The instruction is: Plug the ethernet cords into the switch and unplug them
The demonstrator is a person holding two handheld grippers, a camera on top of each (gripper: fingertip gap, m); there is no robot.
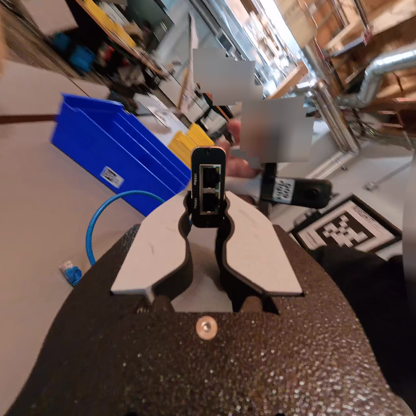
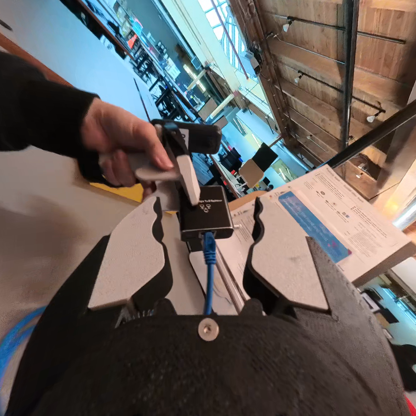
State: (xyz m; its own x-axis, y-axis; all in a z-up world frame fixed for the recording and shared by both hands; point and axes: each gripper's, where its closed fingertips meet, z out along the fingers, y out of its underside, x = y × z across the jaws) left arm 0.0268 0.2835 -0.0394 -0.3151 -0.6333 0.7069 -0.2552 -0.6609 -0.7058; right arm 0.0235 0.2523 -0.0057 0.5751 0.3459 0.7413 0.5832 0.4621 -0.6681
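Wooden ceiling (image 2: 337, 67), perhaps workshop shelving (image 1: 117, 45)

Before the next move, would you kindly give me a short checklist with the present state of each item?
1. Left gripper clamped on the switch: ok.
2. Two-port face of the switch empty: ok.
3. Blue cord seated in the switch's opposite port: ok, its plug sits inside.
4. Right gripper open around that cord: ok, not gripping.
5. Spare blue cord on the table within reach: cannot tell.
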